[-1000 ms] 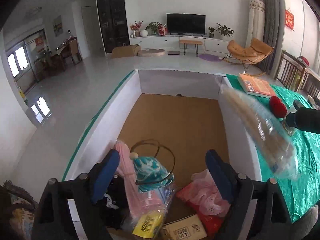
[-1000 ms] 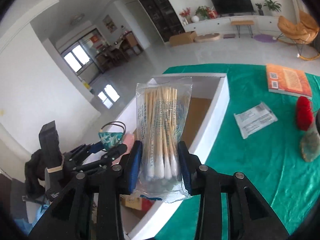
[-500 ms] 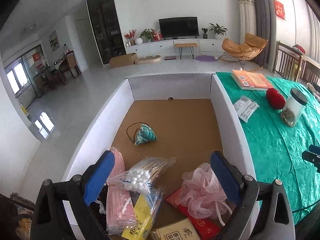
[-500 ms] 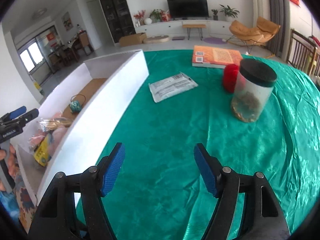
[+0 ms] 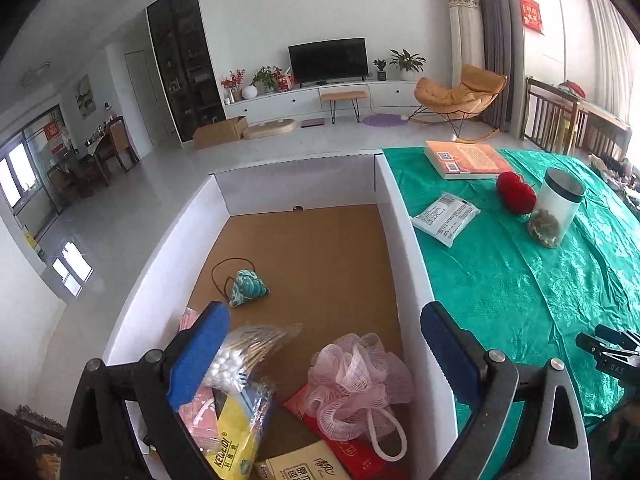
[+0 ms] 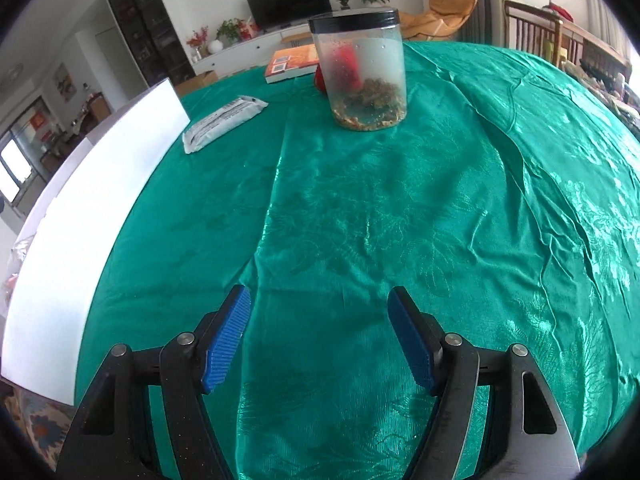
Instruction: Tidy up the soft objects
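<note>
green tablecloth [image 6: 400, 200], pink bath pouf [image 5: 352, 376], red ball [image 5: 516, 196]

Ahead of my right claw [image 6: 318, 334] the green tabletop [image 6: 400, 220] lies bare up to the jar [image 6: 362, 72], with a white packet [image 6: 222, 120] far left. The white box wall [image 6: 80, 220] bars the left side. Under my left claw [image 5: 324, 354], the box's near end is crowded by the cotton swabs [image 5: 248, 350] and pink mesh sponge [image 5: 356, 380]; its far floor holds only a small pouch [image 5: 246, 288].

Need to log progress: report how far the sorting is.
Done: swabs, loofah, pouch and packets lie in the box. In hand: nothing; left claw and right claw are open. Left on the cloth: white packet and red ball, beside the jar and book.
</note>
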The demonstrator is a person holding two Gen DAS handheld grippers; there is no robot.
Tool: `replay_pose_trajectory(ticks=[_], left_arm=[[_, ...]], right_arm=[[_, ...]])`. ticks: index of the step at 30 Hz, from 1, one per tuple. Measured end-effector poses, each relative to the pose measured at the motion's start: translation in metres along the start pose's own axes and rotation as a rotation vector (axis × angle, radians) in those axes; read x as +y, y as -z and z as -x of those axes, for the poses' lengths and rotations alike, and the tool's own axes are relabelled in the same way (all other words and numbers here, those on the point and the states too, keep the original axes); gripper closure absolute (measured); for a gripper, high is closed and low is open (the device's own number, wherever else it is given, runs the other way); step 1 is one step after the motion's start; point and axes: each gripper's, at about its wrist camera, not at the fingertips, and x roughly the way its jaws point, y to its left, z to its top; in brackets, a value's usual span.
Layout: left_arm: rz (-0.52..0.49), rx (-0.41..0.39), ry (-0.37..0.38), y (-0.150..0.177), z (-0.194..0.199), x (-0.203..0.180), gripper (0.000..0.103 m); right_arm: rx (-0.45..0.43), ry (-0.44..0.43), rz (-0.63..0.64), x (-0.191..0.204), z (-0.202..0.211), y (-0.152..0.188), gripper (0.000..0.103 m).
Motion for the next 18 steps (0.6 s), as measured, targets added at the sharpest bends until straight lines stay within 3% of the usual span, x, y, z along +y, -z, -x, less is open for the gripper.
replay_pose_trajectory(ticks=[4, 9, 13, 18], left_arm=[[-0.074, 0.005, 0.130, -0.024, -0.003, -0.041, 0.007], [-0.173, 0.050, 0.305, -0.070, -0.021, -0.102, 0.007], [-0.268, 0.110, 0.333, -0.082, -0.054, -0.150, 0.007], [-0.344, 0.198, 0.314, -0.080, -0.108, -0.184, 0.007]], right_arm=[[-0.065, -0.001, -0.007, 0.000, 0.013, 0.001, 0.029], [-0.063, -0.008, -0.022, -0.003, 0.013, 0.001, 0.029], [-0.060, -0.005, -0.027, -0.003, 0.012, 0.001, 0.029], [-0.061, -0.009, -0.041, -0.006, 0.012, 0.001, 0.029]])
